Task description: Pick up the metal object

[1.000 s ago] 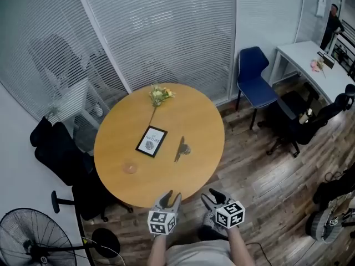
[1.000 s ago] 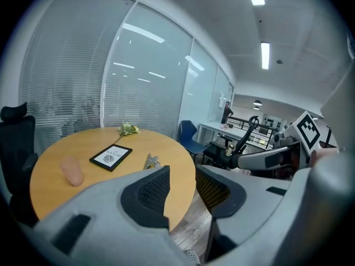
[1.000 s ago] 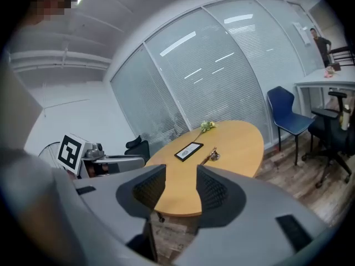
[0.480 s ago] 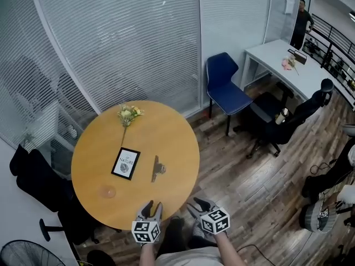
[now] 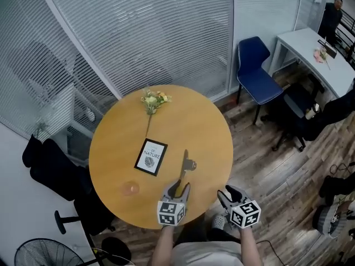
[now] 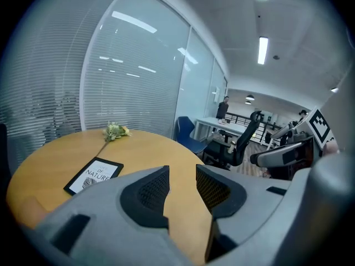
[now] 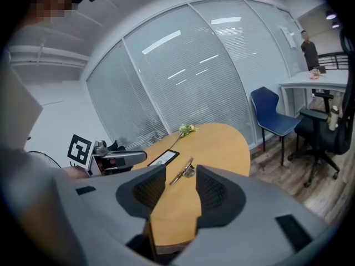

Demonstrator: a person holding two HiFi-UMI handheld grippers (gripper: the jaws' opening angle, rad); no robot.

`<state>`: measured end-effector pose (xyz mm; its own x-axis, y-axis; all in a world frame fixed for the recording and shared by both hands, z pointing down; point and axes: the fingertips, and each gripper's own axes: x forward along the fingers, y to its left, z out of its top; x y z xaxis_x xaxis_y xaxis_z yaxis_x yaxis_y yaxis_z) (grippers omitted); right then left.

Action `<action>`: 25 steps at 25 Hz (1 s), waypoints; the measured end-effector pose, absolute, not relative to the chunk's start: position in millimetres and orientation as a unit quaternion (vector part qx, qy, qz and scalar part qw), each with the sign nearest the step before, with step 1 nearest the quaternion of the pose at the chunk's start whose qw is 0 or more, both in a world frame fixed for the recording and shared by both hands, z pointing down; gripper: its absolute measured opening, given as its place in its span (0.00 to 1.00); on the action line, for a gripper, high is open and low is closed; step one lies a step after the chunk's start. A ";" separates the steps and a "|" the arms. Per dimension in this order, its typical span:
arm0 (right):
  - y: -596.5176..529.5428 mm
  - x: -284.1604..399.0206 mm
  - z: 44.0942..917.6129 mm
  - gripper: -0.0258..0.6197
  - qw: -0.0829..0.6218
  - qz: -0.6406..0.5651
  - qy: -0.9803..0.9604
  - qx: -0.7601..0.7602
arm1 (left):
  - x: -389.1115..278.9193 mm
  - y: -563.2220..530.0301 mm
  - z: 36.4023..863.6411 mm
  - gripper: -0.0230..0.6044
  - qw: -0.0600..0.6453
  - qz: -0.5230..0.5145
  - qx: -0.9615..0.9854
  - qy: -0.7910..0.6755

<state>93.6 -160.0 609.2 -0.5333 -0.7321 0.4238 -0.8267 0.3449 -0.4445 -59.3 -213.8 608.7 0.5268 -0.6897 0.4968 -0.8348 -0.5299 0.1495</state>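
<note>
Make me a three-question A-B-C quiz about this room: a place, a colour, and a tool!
1. Where is the metal thing? A) on the table, beside the card B) on the floor C) on the flower
2. What colour is the chair by the blinds? A) red B) blue C) yellow
3. The left tool is: A) holding the flower B) shut tight C) open, empty
Answers: 1 A, it lies right of the card; 2 B, seat and back are blue; 3 C, jaws apart, only table between.
</note>
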 end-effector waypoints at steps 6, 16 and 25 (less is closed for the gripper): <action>-193.5 70.4 628.3 0.28 0.081 0.333 -0.803 0.488 | -69.1 -262.2 631.6 0.26 0.183 0.222 0.860 -0.421; -224.4 58.3 658.3 0.28 0.070 0.350 -0.784 0.508 | -39.7 -301.2 699.5 0.26 0.165 0.277 0.879 -0.351; -215.7 77.1 694.5 0.28 0.046 0.386 -0.752 0.532 | -28.0 -317.9 743.8 0.26 0.164 0.308 0.878 -0.329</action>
